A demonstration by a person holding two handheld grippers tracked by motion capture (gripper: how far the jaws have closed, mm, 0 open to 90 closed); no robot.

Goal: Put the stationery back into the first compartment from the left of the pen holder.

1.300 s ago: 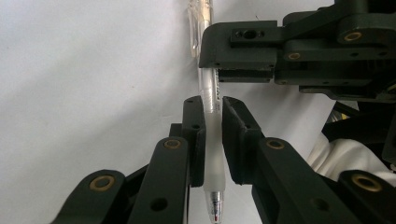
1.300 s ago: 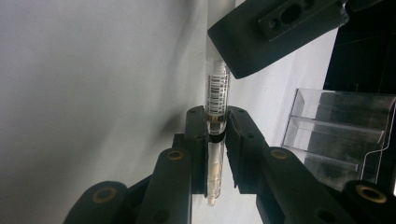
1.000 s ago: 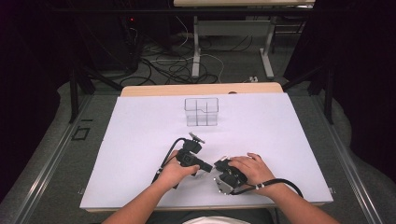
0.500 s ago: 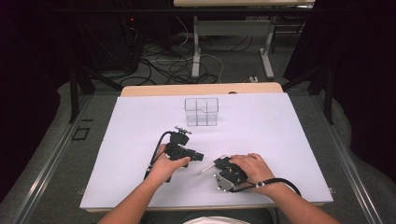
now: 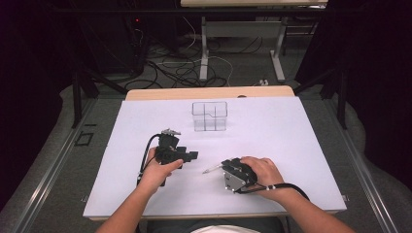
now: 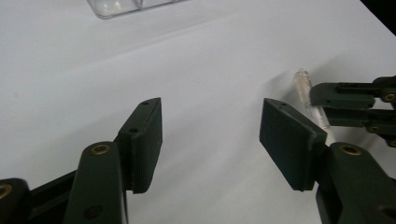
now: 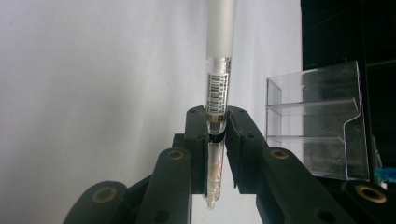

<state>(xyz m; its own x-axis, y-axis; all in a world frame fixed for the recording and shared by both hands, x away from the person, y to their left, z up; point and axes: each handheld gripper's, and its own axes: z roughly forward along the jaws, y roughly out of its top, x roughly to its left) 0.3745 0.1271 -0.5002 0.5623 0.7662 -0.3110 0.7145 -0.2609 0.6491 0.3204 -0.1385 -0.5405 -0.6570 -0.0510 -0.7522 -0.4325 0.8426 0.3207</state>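
1. Pen: you hold it tight between the jaws of your right gripper, and its long end sticks out past the jaw tips.
2. Your left gripper has just been opening, and nothing is between its jaws; the pen lies off to one side of them.
3. The grab looks done. The clear box waits far ahead of both jaws, so putting the pen in it is probably left.
4. You have one pen, one clear box and two grippers.
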